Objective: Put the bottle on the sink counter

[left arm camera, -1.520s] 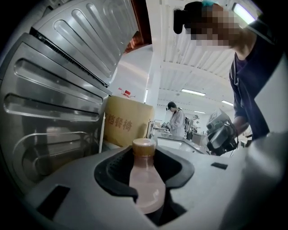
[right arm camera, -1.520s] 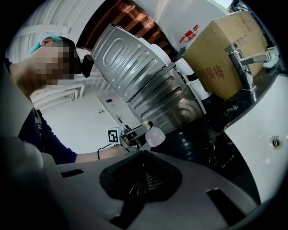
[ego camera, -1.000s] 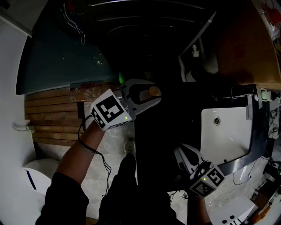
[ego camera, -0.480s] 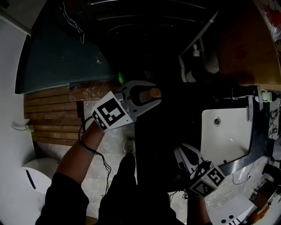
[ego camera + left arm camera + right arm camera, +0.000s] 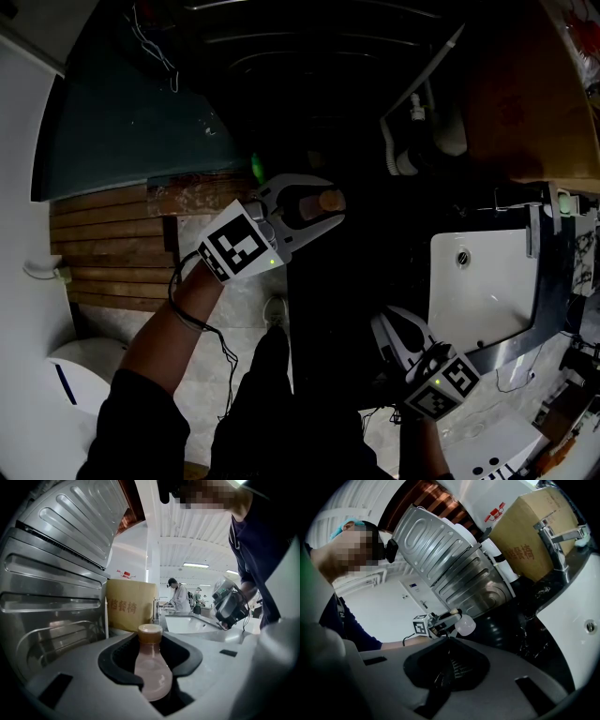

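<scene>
A small bottle of pale pink liquid with a tan cap sits between the pads of my left gripper, which is shut on its body and holds it upright. In the head view the left gripper hangs over dark floor left of the sink, the bottle's cap poking out between its fingers. The right gripper view shows the bottle in the distance too. My right gripper sits lower, near the black sink counter, shut with nothing in it. The white sink basin lies to its right.
A ribbed metal panel leans at the left beside a cardboard box. A chrome faucet stands at the basin's back edge. Pipes run beyond the sink. A toilet stands at the lower left, by wooden slats.
</scene>
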A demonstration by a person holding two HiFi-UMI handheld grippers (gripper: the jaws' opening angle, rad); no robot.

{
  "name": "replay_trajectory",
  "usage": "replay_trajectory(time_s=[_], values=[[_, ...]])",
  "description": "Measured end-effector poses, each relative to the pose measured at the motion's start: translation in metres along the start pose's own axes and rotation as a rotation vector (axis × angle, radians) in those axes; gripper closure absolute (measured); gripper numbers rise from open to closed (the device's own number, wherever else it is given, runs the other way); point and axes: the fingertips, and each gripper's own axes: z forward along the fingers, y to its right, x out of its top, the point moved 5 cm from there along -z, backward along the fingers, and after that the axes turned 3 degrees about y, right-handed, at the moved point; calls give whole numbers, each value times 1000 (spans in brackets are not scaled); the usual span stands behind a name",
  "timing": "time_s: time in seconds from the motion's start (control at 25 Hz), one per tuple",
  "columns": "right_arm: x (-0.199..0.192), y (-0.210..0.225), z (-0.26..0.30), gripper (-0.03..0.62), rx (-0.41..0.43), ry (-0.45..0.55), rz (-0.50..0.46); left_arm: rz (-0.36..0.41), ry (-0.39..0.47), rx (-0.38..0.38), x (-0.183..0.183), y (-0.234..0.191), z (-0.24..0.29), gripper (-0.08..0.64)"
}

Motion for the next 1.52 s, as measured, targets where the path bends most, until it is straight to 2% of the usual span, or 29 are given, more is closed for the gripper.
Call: replay_trajectory(time_s=[0.28,0.52,0.72,0.92,1.28,1.52], values=[[0,-6,5,568,-2,-2,17,6,2,-3,-2,0,-1,422],[-1,-5,1,568,6,1,-38,-4,14,0,-2,0,-2,419],[4,-18,5,568,-4,11,24,-18,10,-5,-1,0,-1,415],[0,-13,-5,568,16,7,-64,-25,14,-3,4,0,-3,402],[5,-23,-12,568,24,28,-79,-3,3,4,17,5,-10,393],[14,-34,-17,568,32,53,-102,18,21,21,39,8,-21,393]])
